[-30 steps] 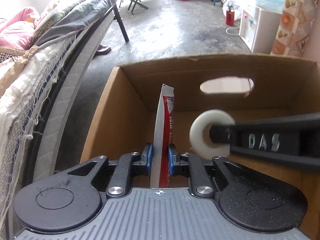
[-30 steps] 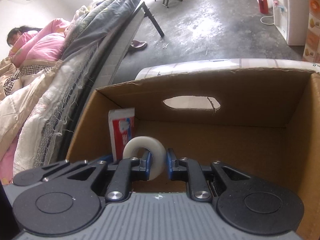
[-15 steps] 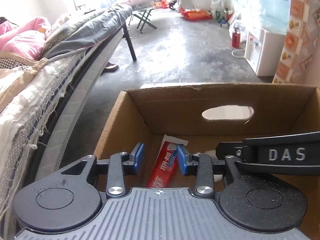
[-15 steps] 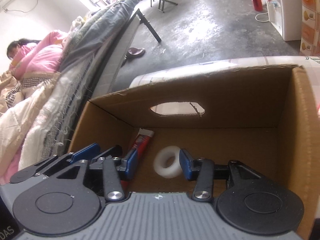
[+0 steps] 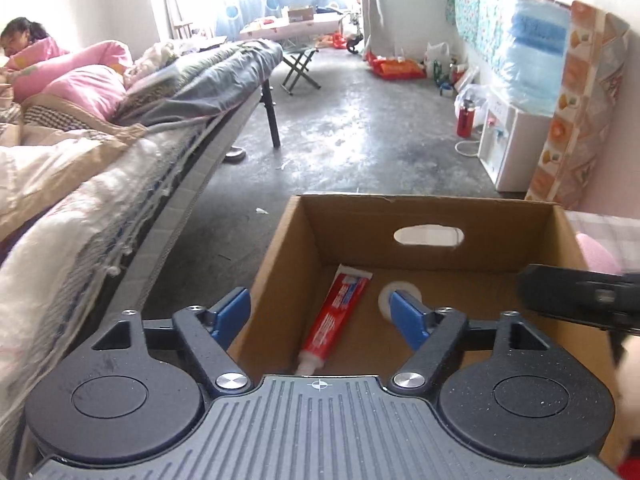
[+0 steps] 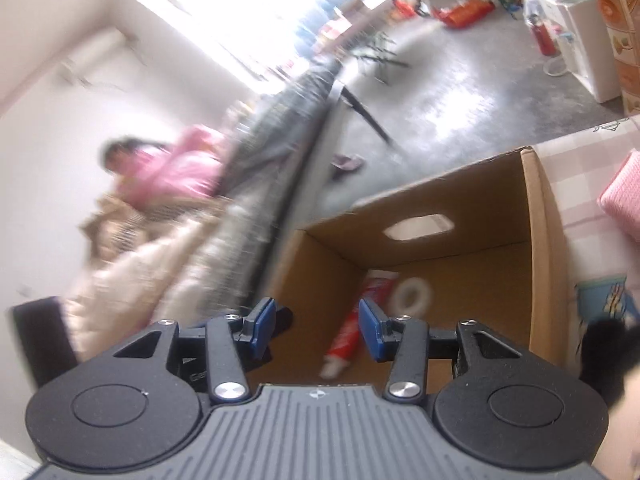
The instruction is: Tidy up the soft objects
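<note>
A red and white toothpaste tube (image 5: 337, 313) lies flat on the floor of the open cardboard box (image 5: 434, 210). A white tape roll (image 5: 387, 295) lies beside it to the right, partly hidden by my left finger. My left gripper (image 5: 320, 314) is open and empty, above the box's near left corner. My right gripper (image 6: 317, 330) is open and empty, tilted, above the box's left wall (image 6: 316, 276); the tube (image 6: 352, 330) and the roll (image 6: 412, 294) show in that blurred view. The right gripper's body (image 5: 580, 294) shows at the right edge of the left wrist view.
A bed (image 5: 120, 160) with bedding and a person in pink (image 5: 36, 56) runs along the left. A pink cloth (image 6: 622, 196) lies on a checked surface (image 6: 580, 160) right of the box. A water dispenser (image 5: 516, 148) and a folding stool (image 5: 300, 68) stand on the concrete floor.
Both grippers opened and let go: the toothpaste tube and tape roll now lie in the box. Both grippers have lifted up and back; the right one swung and tilted left.
</note>
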Action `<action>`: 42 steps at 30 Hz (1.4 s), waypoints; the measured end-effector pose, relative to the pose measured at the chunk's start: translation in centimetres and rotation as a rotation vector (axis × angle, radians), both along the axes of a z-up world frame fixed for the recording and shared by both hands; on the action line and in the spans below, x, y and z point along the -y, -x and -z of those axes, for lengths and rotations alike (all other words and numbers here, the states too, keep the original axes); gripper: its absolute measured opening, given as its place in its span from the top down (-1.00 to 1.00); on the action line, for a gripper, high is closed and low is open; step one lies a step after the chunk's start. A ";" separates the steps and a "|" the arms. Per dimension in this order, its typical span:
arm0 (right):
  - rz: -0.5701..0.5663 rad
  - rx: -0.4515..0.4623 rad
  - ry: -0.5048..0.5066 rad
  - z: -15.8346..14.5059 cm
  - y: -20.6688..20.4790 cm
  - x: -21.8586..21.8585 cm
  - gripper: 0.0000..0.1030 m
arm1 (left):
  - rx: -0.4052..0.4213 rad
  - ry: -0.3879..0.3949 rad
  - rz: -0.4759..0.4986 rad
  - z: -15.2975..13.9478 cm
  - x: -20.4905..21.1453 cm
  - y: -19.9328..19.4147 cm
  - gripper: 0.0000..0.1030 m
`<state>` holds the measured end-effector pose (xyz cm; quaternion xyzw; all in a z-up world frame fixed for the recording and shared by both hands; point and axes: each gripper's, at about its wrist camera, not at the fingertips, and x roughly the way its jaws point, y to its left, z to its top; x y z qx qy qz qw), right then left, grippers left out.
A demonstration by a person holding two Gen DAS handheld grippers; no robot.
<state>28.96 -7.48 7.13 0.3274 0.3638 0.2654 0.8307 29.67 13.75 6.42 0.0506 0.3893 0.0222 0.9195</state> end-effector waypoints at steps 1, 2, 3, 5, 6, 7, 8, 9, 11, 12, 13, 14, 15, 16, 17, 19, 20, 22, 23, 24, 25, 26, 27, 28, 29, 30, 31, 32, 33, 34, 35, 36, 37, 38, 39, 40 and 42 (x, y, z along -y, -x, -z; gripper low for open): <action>-0.001 0.029 -0.014 -0.6 1.4 0.4 0.05 | 0.005 0.002 -0.001 -0.6 -0.2 0.9 -0.68; -0.012 0.067 -0.031 -1.3 3.0 0.9 0.05 | 0.012 0.006 0.000 -1.2 -0.5 1.9 -0.73; -0.019 0.096 -0.046 -1.9 4.4 1.4 0.05 | 0.020 0.010 0.000 -1.9 -0.8 3.0 -0.82; -0.048 0.157 -0.070 -3.2 7.6 2.4 0.05 | 0.042 0.033 -0.007 -3.3 -1.5 5.5 -0.88; -0.060 0.181 -0.077 -3.6 9.0 2.9 0.05 | 0.052 0.050 -0.011 -4.0 -1.8 6.7 -0.89; -0.083 0.210 -0.084 -4.1 10.7 3.6 0.05 | 0.063 0.068 -0.016 -4.8 -2.3 8.1 -0.90; -0.101 0.232 -0.094 -4.4 12.4 4.4 0.05 | 0.073 0.087 -0.022 -5.4 -2.6 9.4 -0.91; -0.115 0.253 -0.100 -4.7 13.9 5.2 0.05 | 0.084 0.103 -0.025 -6.1 -2.9 10.8 -0.92; -0.151 0.309 -0.094 -5.5 17.3 7.3 0.05 | 0.101 0.132 -0.029 -7.2 -3.6 13.6 -0.92; -0.165 0.327 -0.088 -5.7 18.8 8.3 0.05 | 0.111 0.145 -0.027 -7.7 -3.7 15.0 -0.92; -0.184 0.349 -0.076 -6.1 20.5 9.4 0.04 | 0.119 0.152 -0.028 -8.2 -3.9 16.3 -0.93; -0.204 0.367 -0.065 -6.3 21.9 10.4 0.02 | 0.124 0.155 -0.028 -8.6 -4.0 17.4 -0.93; -0.227 0.379 -0.051 -6.4 23.7 11.3 0.01 | 0.132 0.159 -0.023 -9.0 -4.0 18.5 -0.94; -0.252 0.382 -0.035 -6.3 25.2 12.2 -0.03 | 0.144 0.165 -0.019 -9.4 -4.1 19.6 -0.94; -0.274 0.374 -0.018 -6.1 26.2 12.9 -0.06 | 0.156 0.170 -0.015 -9.6 -4.2 20.5 -0.94; -0.319 0.316 0.023 -4.8 28.3 13.5 -0.07 | 0.177 0.177 -0.004 -9.8 -4.2 22.1 -0.94; -0.332 0.276 0.048 -4.0 28.9 13.5 -0.07 | 0.187 0.178 0.003 -9.8 -4.2 22.5 -0.95; -0.346 0.161 0.108 -1.0 29.9 12.6 -0.08 | 0.204 0.173 0.023 -9.4 -3.9 23.2 -0.94; -0.360 0.098 0.126 0.6 30.1 12.0 -0.08 | 0.210 0.172 0.028 -9.2 -3.8 23.6 -0.94; -0.379 0.032 0.138 2.5 30.3 11.3 -0.08 | 0.216 0.175 0.038 -8.9 -3.8 23.8 -0.94; -0.390 -0.042 0.155 4.7 30.4 10.3 -0.08 | 0.220 0.179 0.052 -8.6 -3.8 23.9 -0.94; -0.407 -0.116 0.178 6.9 30.5 9.4 -0.07 | 0.220 0.183 0.060 -8.2 -3.8 23.9 -0.94; -0.424 -0.181 0.203 8.9 30.4 8.5 -0.06 | 0.221 0.185 0.059 -7.8 -3.9 24.0 -0.94; -0.442 -0.236 0.235 11.0 30.3 7.5 -0.06 | 0.222 0.187 0.060 -7.5 -4.1 24.0 -0.94; -0.460 -0.277 0.265 12.7 30.1 6.7 -0.04 | 0.221 0.189 0.064 -7.2 -4.3 23.8 -0.94; -0.476 -0.329 0.303 14.7 29.9 6.0 -0.03 | 0.217 0.191 0.065 -6.9 -4.5 23.7 -0.94; -0.488 -0.380 0.349 16.5 29.4 5.2 -0.03 | 0.210 0.193 0.062 -6.6 -4.7 23.7 -0.94; -0.503 -0.421 0.382 18.2 29.1 4.6 -0.03 | 0.206 0.194 0.056 -6.4 -5.0 23.5 -0.94; -0.517 -0.460 0.402 19.7 28.8 3.9 -0.03 | 0.203 0.193 0.053 -6.1 -5.3 23.4 -0.94; -0.537 -0.502 0.427 21.3 28.6 3.2 -0.03 | 0.200 0.189 0.050 -5.9 -5.5 23.2 -0.94; -0.570 -0.543 0.467 23.0 28.6 2.4 -0.02 | 0.199 0.185 0.045 -5.7 -5.8 23.1 -0.94; -0.585 -0.571 0.504 24.5 28.5 1.6 -0.02 | 0.198 0.185 0.041 -5.4 -6.1 23.1 -0.94; -0.586 -0.613 0.539 26.3 28.4 1.0 -0.03 | 0.196 0.188 0.038 -5.2 -6.4 23.0 -0.94; -0.592 -0.683 0.553 28.5 28.3 0.5 -0.02 | 0.193 0.193 0.034 -4.9 -6.7 22.9 -0.94; -0.581 -0.747 0.566 30.5 28.1 0.2 -0.01 | 0.188 0.198 0.030 -4.6 -6.9 22.5 -0.94; -0.559 -0.801 0.598 32.4 28.1 0.1 -0.02 | 0.181 0.204 0.025 -4.3 -7.2 22.2 -0.94; -0.541 -0.889 0.665 36.4 28.7 -0.2 -0.01 | 0.173 0.224 0.015 -3.9 -7.4 21.7 -0.94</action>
